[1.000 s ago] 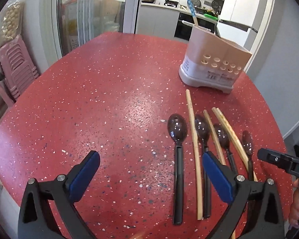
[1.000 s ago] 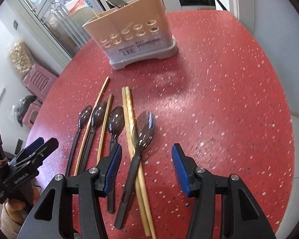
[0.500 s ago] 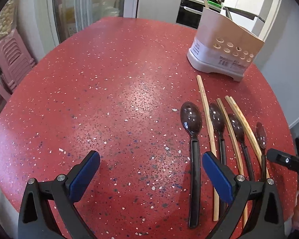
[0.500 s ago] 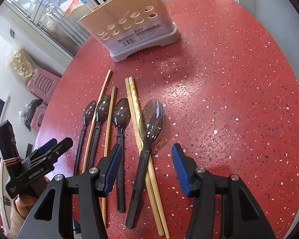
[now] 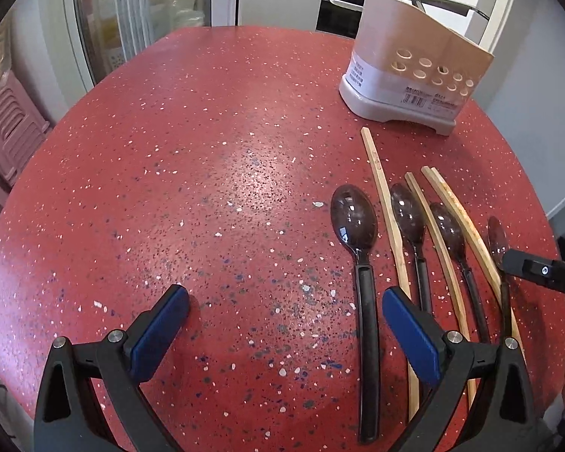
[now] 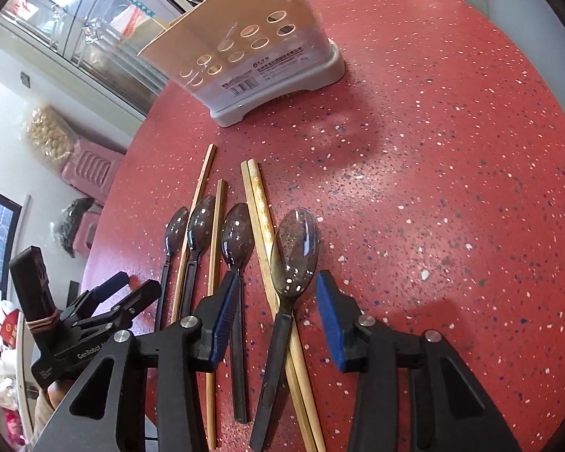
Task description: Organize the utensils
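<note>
Four dark spoons and four wooden chopsticks [image 6: 258, 211] lie side by side near the red surface's [image 5: 207, 158] near edge; the utensil holder [image 6: 260, 52] stands towards its far edge. The right gripper [image 6: 278, 316] is closing around the rightmost spoon's [image 6: 293, 248] neck, pads not yet touching. The left gripper [image 5: 282, 324] hangs spread and empty, its right pad beside the leftmost spoon [image 5: 359, 248].

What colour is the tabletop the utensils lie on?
Red with pale and dark speckles; the tabletop shows best in the left wrist view.
</note>
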Demonstrator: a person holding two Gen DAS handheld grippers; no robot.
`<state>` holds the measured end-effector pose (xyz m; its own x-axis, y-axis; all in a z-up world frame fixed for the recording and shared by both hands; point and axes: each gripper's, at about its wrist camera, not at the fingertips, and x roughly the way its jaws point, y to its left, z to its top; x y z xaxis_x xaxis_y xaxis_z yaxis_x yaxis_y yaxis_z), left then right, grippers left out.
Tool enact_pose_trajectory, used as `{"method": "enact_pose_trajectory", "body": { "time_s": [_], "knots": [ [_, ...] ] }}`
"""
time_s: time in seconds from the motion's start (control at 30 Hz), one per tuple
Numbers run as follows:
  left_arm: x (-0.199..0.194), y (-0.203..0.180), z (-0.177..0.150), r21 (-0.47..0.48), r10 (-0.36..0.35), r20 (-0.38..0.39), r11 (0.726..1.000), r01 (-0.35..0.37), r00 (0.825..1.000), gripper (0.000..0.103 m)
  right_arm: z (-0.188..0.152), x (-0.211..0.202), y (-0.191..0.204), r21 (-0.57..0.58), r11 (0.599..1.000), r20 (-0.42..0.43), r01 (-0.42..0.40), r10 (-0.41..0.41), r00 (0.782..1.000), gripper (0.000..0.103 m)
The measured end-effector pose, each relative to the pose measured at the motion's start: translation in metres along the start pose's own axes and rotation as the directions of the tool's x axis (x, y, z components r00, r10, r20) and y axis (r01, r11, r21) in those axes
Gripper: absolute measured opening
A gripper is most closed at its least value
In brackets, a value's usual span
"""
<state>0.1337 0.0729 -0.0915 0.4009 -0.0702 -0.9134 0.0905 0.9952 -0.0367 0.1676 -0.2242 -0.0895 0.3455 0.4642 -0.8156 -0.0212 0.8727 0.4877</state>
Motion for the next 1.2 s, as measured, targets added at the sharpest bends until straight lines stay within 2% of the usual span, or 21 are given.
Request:
{"method": "enact_pose_trajectory", "body": {
  "time_s": [0.1,0.13,0.3,0.4,0.57,0.73,0.93,0.97,1.0,1.03,1.1,1.13,1.17,1.2],
  "knots": [
    [0.007,-0.005,0.006,0.018,0.009,-0.007,1.0,-0.009,1.0,0.103,0.001,0.001,0.004,-0.014,1.0,-0.001,0.013,-0.013,1.0,0.038],
    [0.007,-0.005,0.006,0.026,-0.01,0.022,1.0,0.009,1.0,0.103,0.001,0.002,0.004,-0.016,1.0,-0.004,0.017,-0.017,1.0,0.037],
    [0.014,-0.019,0.017,0.071,-0.002,0.006,0.997,0.002,1.0,0.103,0.004,0.006,0.01,-0.039,0.997,-0.018,0.06,-0.061,0.998,0.02],
    [0.019,-0.026,0.019,0.106,0.013,0.003,0.994,-0.013,1.0,0.103,0.005,0.01,0.013,-0.049,0.997,-0.021,0.067,-0.068,0.997,0.015],
    [0.022,-0.042,0.025,0.15,-0.008,-0.01,0.989,0.01,1.0,0.101,0.004,0.008,0.008,-0.043,0.998,-0.019,0.053,-0.053,0.998,0.008],
    [0.016,-0.058,0.03,0.204,-0.027,-0.049,0.978,0.036,0.998,0.087,0.003,0.001,0.006,-0.04,0.999,-0.009,0.025,-0.026,1.0,0.007],
    [0.018,-0.074,0.044,0.24,-0.025,-0.124,0.969,0.054,0.992,0.083,0.002,-0.01,0.006,-0.051,0.999,-0.001,-0.013,0.013,1.0,0.006],
    [0.019,-0.076,0.047,0.248,-0.027,-0.139,0.967,0.062,0.99,0.08,0.002,-0.012,0.006,-0.054,0.998,-0.001,-0.018,0.018,1.0,0.006],
    [0.021,-0.08,0.051,0.229,-0.049,-0.108,0.971,0.073,0.993,0.079,0.002,-0.013,0.006,-0.056,0.998,0.001,-0.024,0.024,1.0,0.006],
    [0.023,-0.083,0.055,0.239,-0.046,-0.121,0.968,0.074,0.992,0.077,0.003,-0.016,0.006,-0.057,0.998,0.002,-0.028,0.028,1.0,0.006],
    [0.023,-0.092,0.064,0.264,-0.054,-0.157,0.96,0.095,0.986,0.067,0.002,-0.02,0.007,-0.061,0.997,0.004,-0.038,0.038,0.999,0.006],
    [0.024,-0.096,0.069,0.276,-0.051,-0.168,0.956,0.097,0.984,0.059,0.002,-0.022,0.007,-0.063,0.997,0.005,-0.041,0.042,0.999,0.006],
    [0.024,-0.098,0.073,0.281,-0.057,-0.179,0.954,0.106,0.982,0.043,0.002,-0.023,0.007,-0.065,0.997,0.005,-0.044,0.045,0.999,0.006],
    [0.024,-0.102,0.077,0.289,-0.056,-0.189,0.951,0.11,0.98,0.042,0.002,-0.025,0.007,-0.068,0.997,0.005,-0.047,0.048,0.999,0.006]
  ]
}}
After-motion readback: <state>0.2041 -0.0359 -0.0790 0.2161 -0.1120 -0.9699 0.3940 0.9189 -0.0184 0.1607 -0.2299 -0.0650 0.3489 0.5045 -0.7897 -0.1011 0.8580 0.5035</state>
